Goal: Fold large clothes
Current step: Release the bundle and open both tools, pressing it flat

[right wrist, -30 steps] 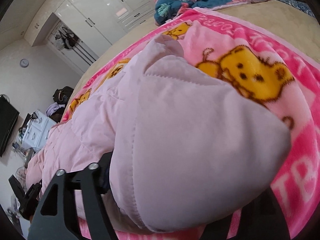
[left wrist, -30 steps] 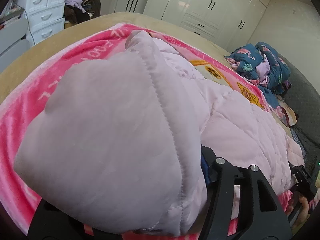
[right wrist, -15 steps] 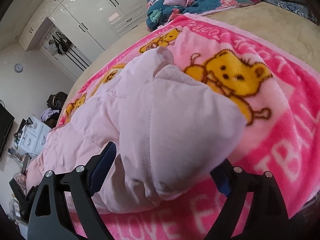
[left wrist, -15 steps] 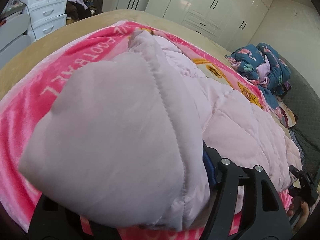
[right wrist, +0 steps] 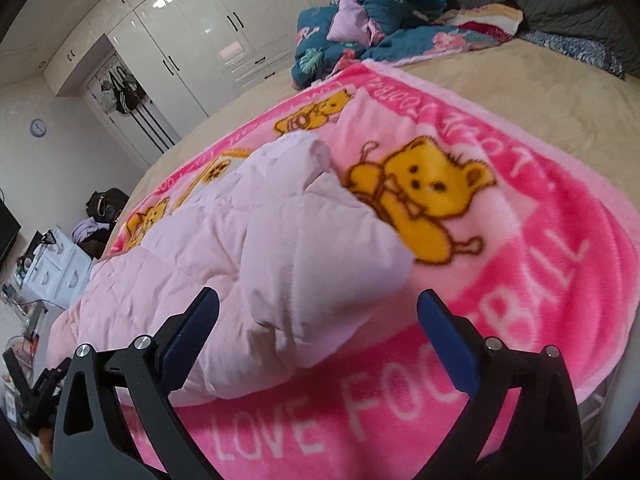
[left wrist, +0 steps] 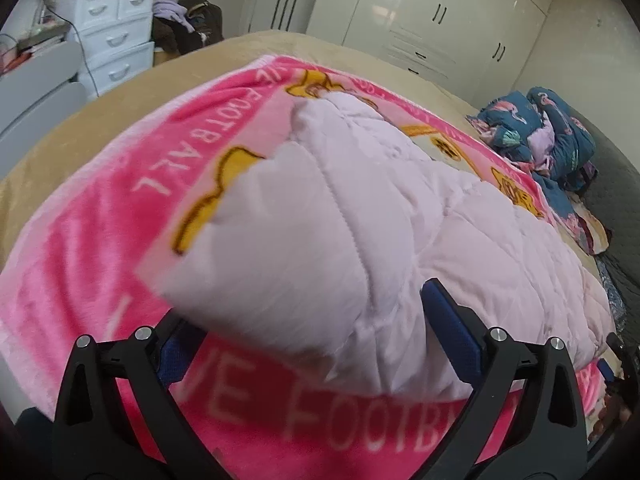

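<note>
Garment: pale pink quilted jacket lies along the middle of a pink bear-print blanket spread on a tan bed.
Near end: a padded lobe of the jacket, perhaps a hood or a turned-over hem, rests doubled on top of the rest; which part it is cannot be told.
Left gripper: left gripper has its jaws spreading wide; the jacket's near edge sits between them, but the blue pads do not press on it, so it is released.
Right gripper: right gripper likewise has its jaws opening, with the puffy edge between them and no pad pressing; released.
Done so far: by the look of it, one fold is laid down and both ends of that edge have just been let go.
Left to do: the jacket is a long strip reaching far up the blanket, so more folds along its length seem needed before it is a compact bundle.
Surroundings: heap of blue patterned bedding sits at the far end of the bed, well apart from the jacket; white wardrobes stand behind.
</note>
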Demonstrator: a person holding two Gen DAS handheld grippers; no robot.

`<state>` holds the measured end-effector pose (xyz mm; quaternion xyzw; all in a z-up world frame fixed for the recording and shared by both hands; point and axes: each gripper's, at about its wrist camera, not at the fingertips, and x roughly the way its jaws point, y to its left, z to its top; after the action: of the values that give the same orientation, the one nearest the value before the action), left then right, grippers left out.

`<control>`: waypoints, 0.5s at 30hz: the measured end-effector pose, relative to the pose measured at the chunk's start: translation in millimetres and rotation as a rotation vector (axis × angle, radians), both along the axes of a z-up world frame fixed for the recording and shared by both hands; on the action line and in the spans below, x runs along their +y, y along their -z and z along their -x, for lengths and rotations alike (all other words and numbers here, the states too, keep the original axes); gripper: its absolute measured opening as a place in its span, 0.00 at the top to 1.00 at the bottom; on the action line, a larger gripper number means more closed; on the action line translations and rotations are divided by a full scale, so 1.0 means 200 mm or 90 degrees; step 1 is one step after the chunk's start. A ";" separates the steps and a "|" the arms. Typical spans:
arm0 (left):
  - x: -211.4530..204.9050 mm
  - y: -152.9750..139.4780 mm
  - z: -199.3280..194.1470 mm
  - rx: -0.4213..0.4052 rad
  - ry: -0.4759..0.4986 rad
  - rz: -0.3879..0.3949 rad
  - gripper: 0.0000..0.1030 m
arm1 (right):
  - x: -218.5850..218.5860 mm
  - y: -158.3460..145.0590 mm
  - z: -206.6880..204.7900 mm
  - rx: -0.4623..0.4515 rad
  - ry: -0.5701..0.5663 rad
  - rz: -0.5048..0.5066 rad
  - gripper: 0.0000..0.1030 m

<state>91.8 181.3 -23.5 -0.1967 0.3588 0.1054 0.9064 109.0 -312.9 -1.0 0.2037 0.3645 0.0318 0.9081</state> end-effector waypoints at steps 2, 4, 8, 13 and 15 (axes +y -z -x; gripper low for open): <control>0.01 -0.02 0.05 -0.005 -0.011 -0.013 0.09 | -0.01 -0.01 0.04 -0.012 0.002 0.009 0.04; 0.00 -0.04 0.09 -0.013 -0.021 -0.037 0.09 | -0.02 -0.02 0.07 -0.022 0.004 0.018 0.04; 0.01 -0.08 0.17 -0.026 -0.034 -0.057 0.09 | -0.03 -0.05 0.14 -0.040 0.004 0.036 0.04; 0.01 -0.15 0.25 -0.043 -0.037 -0.066 0.09 | -0.02 -0.14 0.21 -0.068 -0.010 0.067 0.04; 0.00 -0.19 0.29 -0.055 -0.035 -0.070 0.09 | 0.00 -0.19 0.25 -0.087 -0.020 0.086 0.04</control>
<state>33.9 180.5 14.5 -0.1610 0.3073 0.1408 0.9272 59.1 -312.5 36.4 0.1340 0.3060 0.0351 0.9419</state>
